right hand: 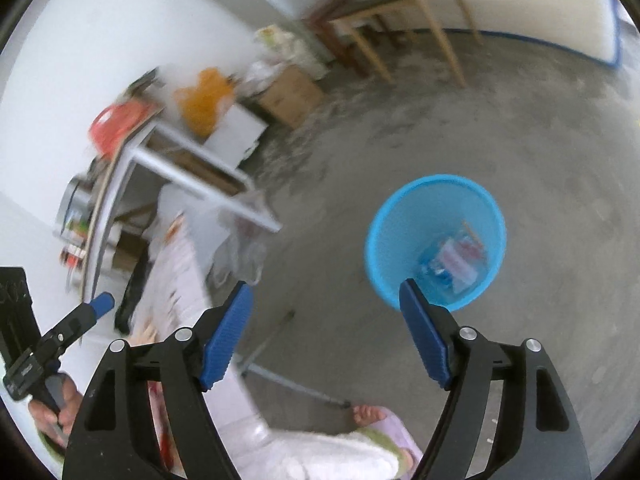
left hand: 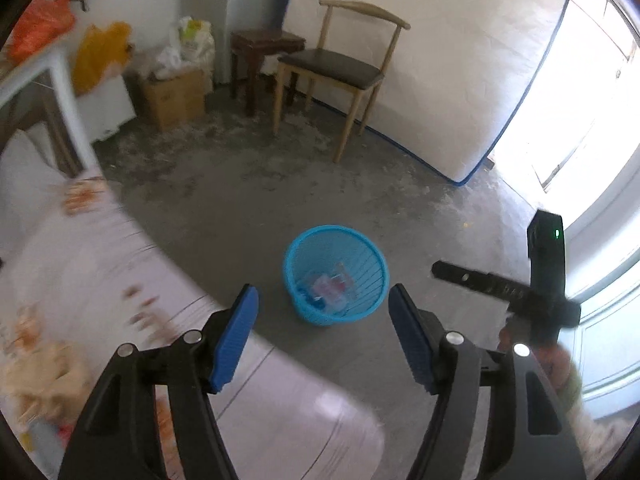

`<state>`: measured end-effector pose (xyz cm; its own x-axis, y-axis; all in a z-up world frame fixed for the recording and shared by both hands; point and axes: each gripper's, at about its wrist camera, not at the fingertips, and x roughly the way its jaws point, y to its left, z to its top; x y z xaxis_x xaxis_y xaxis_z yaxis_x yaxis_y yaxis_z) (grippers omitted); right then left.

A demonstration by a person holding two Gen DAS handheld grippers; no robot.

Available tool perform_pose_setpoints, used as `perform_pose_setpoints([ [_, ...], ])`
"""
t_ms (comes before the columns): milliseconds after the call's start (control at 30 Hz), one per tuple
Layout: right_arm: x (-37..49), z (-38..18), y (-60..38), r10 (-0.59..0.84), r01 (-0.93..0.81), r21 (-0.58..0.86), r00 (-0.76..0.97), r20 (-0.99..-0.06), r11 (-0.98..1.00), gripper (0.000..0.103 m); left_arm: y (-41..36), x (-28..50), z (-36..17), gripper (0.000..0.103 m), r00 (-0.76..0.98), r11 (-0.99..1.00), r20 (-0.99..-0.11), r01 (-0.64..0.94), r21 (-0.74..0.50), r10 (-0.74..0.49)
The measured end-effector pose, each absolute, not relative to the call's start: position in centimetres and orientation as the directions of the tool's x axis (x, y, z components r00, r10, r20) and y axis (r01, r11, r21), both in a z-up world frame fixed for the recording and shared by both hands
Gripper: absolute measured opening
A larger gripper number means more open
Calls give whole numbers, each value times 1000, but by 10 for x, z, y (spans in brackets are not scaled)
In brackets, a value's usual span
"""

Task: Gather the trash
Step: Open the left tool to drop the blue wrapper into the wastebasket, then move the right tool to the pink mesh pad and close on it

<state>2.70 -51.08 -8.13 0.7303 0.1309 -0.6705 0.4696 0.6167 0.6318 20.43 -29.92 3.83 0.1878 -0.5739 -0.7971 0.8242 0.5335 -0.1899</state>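
A light blue mesh basket (left hand: 370,252) stands on the grey concrete floor and holds crumpled wrappers (left hand: 330,288) in white, red and blue. My left gripper (left hand: 322,292) hangs above and just short of it, open, with nothing between its blue pads. In the right wrist view the same basket (right hand: 376,224) sits right of centre with the wrappers (right hand: 456,258) at its bottom. My right gripper (right hand: 325,285) is open and empty above the floor, its right pad overlapping the basket's near rim. Each view catches the other hand-held gripper at its edge.
A bed with a floral sheet (left hand: 80,260) fills the left. A wooden chair (left hand: 340,68), a dark stool (left hand: 264,44), a cardboard box (left hand: 174,96) and a leaning mattress (left hand: 440,60) line the far wall. A white table (right hand: 192,168) stands left. The person's bare foot (right hand: 368,414) is near.
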Motion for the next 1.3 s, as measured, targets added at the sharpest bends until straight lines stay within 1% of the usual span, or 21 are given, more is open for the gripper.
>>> perform_pose_setpoints([
  [100, 32, -65, -485, 192, 402, 639, 729, -656, 656, 74, -244, 200, 56, 70, 249, 567, -779, 808, -161, -576],
  [300, 50, -46, -429, 349, 251, 675, 702, -621, 694, 76, -118, 186, 79, 73, 438, 694, -715, 714, -93, -545],
  [400, 63, -44, -403, 426, 196, 697, 670, -609, 689, 76, -78, 177, 77, 73, 492, 748, -702, 658, -88, -515],
  [533, 84, -42, -358, 537, 107, 727, 603, -590, 678, 76, -31, 158, 65, 73, 527, 795, -687, 593, -124, -500],
  [633, 101, -45, -330, 584, 68, 726, 545, -602, 685, 76, -14, 144, 51, 73, 539, 809, -680, 572, -137, -496],
  [767, 121, -51, -296, 616, 35, 716, 483, -623, 697, 76, -7, 125, 31, 73, 561, 822, -680, 558, -110, -472],
  [900, 138, -64, -277, 633, 49, 719, 435, -640, 693, 76, -3, 114, 17, 73, 550, 816, -684, 565, -118, -480],
  [1067, 153, -79, -262, 662, 58, 730, 379, -647, 681, 76, -3, 108, 7, 73, 549, 799, -681, 595, -89, -485],
  [1133, 158, -85, -256, 666, 61, 727, 353, -657, 684, 75, -4, 107, 3, 70, 543, 794, -683, 601, -90, -488],
  [1300, 170, -96, -241, 684, 50, 728, 304, -663, 683, 70, -7, 109, -5, 65, 519, 783, -694, 613, -105, -500],
])
